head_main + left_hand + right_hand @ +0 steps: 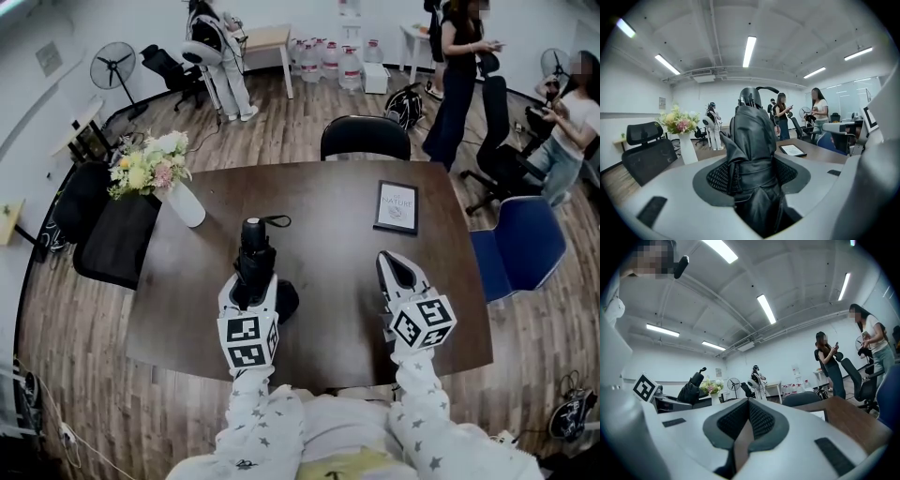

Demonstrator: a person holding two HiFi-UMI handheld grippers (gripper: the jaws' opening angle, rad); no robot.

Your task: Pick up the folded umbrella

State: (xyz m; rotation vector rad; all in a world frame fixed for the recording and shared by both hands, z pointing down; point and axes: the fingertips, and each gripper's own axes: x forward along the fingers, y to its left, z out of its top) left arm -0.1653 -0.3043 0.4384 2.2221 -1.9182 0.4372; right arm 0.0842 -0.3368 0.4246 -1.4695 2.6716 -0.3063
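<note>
The black folded umbrella [253, 255], creased fabric strapped tight, cord loop on top, stands upright, clamped in the left gripper [251, 286]. The right gripper [397, 270] has its jaws together, empty

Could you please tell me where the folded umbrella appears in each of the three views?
Head view: folded umbrella left of centre, clamped in the left gripper.
Left gripper view: dead centre, between the jaws.
Right gripper view: small, far left.
Shared landmark: vase of flowers.

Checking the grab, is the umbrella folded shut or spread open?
Folded: the umbrella is a tight black bundle, strap cinched round it.
</note>
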